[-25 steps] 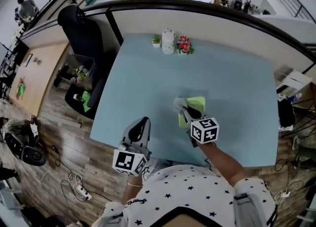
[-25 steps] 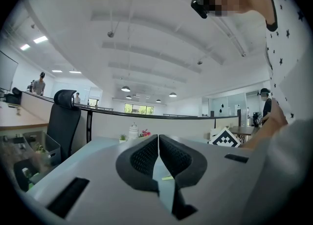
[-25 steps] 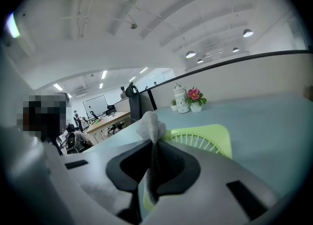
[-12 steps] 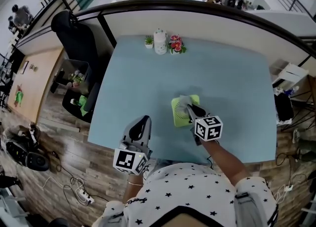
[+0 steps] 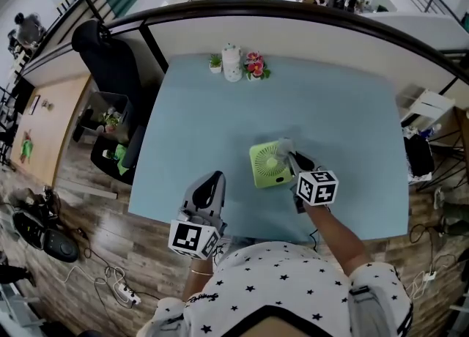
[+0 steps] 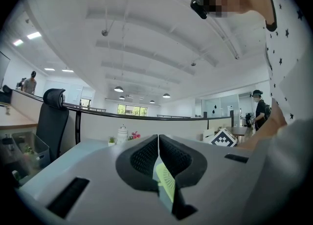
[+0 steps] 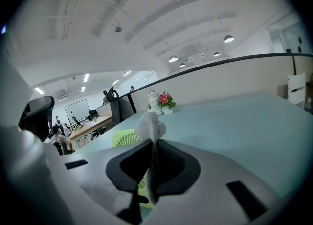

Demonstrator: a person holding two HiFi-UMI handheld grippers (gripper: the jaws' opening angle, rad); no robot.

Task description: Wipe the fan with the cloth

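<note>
A small light-green fan (image 5: pixel 268 163) lies flat on the pale blue table (image 5: pixel 212 130), near its front edge. My right gripper (image 5: pixel 293 158) is shut on a grey cloth (image 5: pixel 284 146), which hangs at the fan's right edge. In the right gripper view the cloth (image 7: pixel 150 127) sticks up between the closed jaws, with the fan (image 7: pixel 125 138) just left of it. My left gripper (image 5: pixel 211 184) hovers over the table's front edge, left of the fan, shut and holding nothing. In the left gripper view a sliver of the fan (image 6: pixel 165 186) shows past its jaws.
At the table's far edge stand a small potted plant (image 5: pixel 215 62), a white jar (image 5: pixel 231 63) and a pot of pink flowers (image 5: pixel 256 66). A black office chair (image 5: pixel 110 64) is at the left. Cables (image 5: pixel 110 277) lie on the wooden floor.
My right gripper has carried the cloth rightwards across the fan, from its left side to its right edge. The left gripper has stayed put.
</note>
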